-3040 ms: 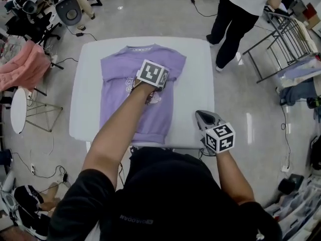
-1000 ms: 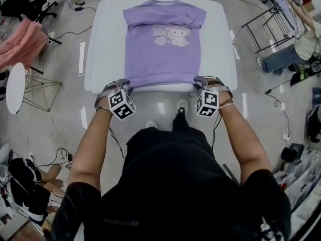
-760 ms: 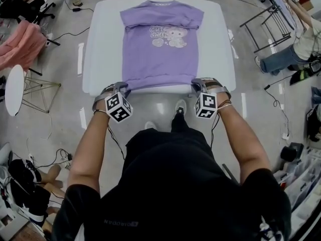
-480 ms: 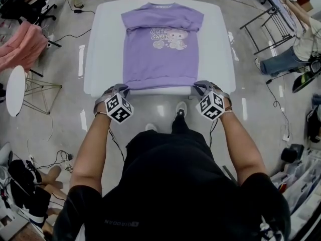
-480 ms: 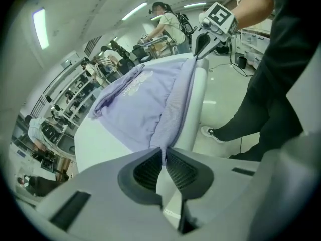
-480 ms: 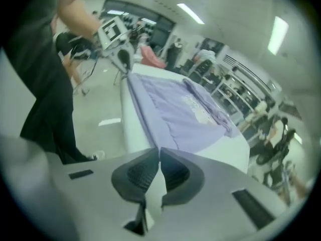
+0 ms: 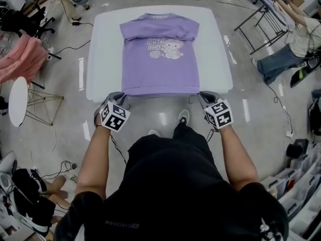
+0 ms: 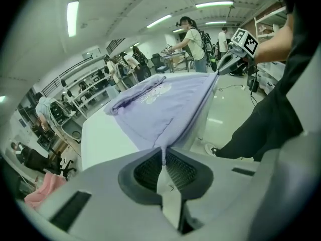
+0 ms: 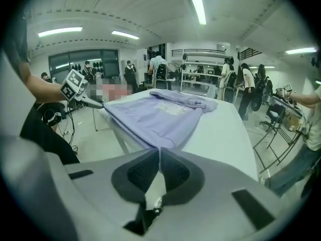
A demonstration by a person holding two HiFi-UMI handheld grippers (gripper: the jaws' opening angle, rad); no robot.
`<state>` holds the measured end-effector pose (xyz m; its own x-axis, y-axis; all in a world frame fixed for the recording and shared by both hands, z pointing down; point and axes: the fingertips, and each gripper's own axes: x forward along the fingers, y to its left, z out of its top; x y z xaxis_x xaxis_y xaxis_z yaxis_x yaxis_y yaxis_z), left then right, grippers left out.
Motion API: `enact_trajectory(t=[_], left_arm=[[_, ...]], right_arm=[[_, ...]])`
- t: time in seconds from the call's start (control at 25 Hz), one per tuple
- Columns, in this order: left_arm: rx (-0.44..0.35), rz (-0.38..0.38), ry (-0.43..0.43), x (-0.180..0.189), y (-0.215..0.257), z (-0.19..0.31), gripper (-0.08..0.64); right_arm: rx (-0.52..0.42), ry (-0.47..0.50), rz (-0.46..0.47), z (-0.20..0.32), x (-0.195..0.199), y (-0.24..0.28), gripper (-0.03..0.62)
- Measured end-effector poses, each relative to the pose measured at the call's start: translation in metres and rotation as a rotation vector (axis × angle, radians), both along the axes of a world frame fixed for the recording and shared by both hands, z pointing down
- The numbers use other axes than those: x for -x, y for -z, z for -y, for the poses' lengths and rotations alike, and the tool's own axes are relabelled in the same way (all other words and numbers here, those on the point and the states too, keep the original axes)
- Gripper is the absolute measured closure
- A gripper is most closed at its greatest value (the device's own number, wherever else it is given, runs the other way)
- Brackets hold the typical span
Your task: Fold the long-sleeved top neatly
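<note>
Table (image 7: pixel 103 44): white, upper middle of head view; bore the top, which lay flat on it.
Top (image 7: pixel 159 54): lilac, print side up, centred on the table, hem along the table's lower edge.
Left gripper (image 7: pixel 119 97): at the hem's lower left corner; jaws had just been closing and were nearly together, pinching that corner of the cloth, per the left gripper view.
Right gripper (image 7: pixel 203 96): at the hem's lower right corner; jaws had just been closing and were nearly together, with a thin edge of hem nipped between the pads.
Hem: pulled taut between the two grippers and raised a little off the table edge.
Hidden: both held corners were covered by the jaws in head view; the person's torso and arms filled the lower frame.
Hard to tell: print wording too small; sleeves seemed folded in across the chest, exact lay unclear.
Cut off: pink cloth (image 7: pixel 22 59) at the left edge; metal rack (image 7: pixel 256 19) in the upper right.
Top's axis: long axis ran up-down the frame, collar toward the top edge, hem toward the person.
</note>
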<state>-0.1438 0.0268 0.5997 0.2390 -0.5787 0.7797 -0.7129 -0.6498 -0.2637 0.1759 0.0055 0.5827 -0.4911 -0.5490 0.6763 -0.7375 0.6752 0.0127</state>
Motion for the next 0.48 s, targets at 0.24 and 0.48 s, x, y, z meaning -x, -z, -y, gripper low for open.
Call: enact_trajectory(t=[0.24, 0.48], left_arm=[[-0.020, -0.049, 0.065, -0.003, 0.026, -0.021, 0.532], [-0.006, -0.076, 0.137, -0.012, 0.042, -0.051, 0.532]], right_arm=[[-0.010, 0.027, 0.024, -0.018, -0.006, 0.021, 0.578], [0.005, 0.103, 0.022, -0.034, -0.016, 0.035, 0.578]])
